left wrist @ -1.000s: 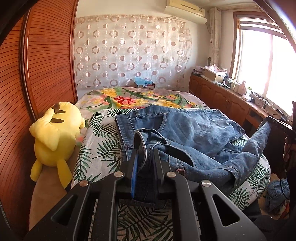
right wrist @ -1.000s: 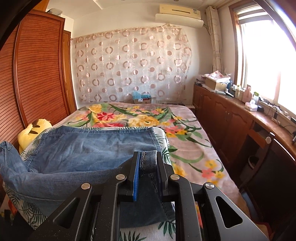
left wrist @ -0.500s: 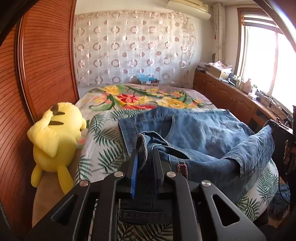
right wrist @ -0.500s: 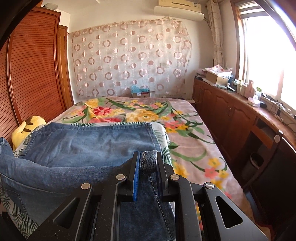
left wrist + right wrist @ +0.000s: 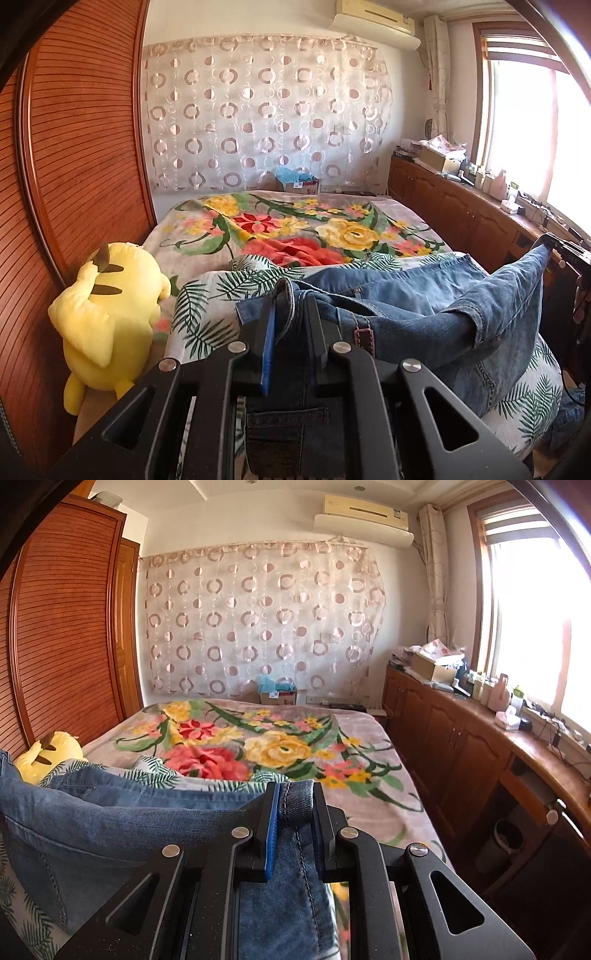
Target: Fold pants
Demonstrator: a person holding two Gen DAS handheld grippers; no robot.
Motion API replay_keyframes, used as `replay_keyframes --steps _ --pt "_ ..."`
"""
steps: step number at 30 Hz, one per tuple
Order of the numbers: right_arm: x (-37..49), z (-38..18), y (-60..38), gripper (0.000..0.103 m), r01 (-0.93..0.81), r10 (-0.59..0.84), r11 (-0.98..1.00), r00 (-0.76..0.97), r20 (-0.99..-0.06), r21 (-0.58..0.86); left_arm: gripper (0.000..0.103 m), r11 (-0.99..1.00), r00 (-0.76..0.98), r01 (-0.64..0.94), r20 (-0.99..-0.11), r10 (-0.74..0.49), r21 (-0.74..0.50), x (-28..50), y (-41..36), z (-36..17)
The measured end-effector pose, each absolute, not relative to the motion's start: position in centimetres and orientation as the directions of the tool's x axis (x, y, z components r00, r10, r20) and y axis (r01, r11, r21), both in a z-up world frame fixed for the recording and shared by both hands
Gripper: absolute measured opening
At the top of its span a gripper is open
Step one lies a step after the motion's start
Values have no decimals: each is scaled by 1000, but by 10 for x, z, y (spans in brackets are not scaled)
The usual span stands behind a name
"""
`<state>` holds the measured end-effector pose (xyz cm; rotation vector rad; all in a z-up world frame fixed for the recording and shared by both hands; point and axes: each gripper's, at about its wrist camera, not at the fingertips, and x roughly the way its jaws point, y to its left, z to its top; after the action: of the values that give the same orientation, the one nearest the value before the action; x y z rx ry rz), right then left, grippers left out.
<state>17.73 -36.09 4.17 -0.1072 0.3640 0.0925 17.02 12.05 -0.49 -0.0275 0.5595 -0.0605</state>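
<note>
Blue denim pants [image 5: 399, 310] hang lifted over the near end of the bed, stretched between both grippers. My left gripper [image 5: 290, 306] is shut on one edge of the pants near the brown leather patch [image 5: 362, 336]. My right gripper [image 5: 295, 797] is shut on a rolled denim hem, and it also shows in the left wrist view [image 5: 561, 247] at the far right with the cloth rising to it. The pants [image 5: 110, 823] sag in a fold between the two grips. Part of the pants hangs below my fingers, out of sight.
The bed carries a floral blanket [image 5: 295, 225] and a palm-leaf sheet [image 5: 207, 310]. A yellow plush toy [image 5: 107, 325] sits at the bed's left edge against the slatted wooden wardrobe [image 5: 74, 147]. Wooden cabinets [image 5: 461, 753] with clutter run along the right under the window.
Both grippers have risen and moved toward the far end of the bed, carrying the held denim up and over the rest of the pants. Both grips stay shut.
</note>
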Motion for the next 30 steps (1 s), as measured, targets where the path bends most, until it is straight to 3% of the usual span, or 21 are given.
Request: replay_keyframes --steps 14,30 --pt "223 33 -349 16 -102 47 984 937 -345 -143 15 999 841 39 -539 -45 -24 235 130 -7" --pt "328 -9 -318 16 -116 -13 966 870 -492 -231 15 1000 756 10 -654 -24 -24 308 141 -63"
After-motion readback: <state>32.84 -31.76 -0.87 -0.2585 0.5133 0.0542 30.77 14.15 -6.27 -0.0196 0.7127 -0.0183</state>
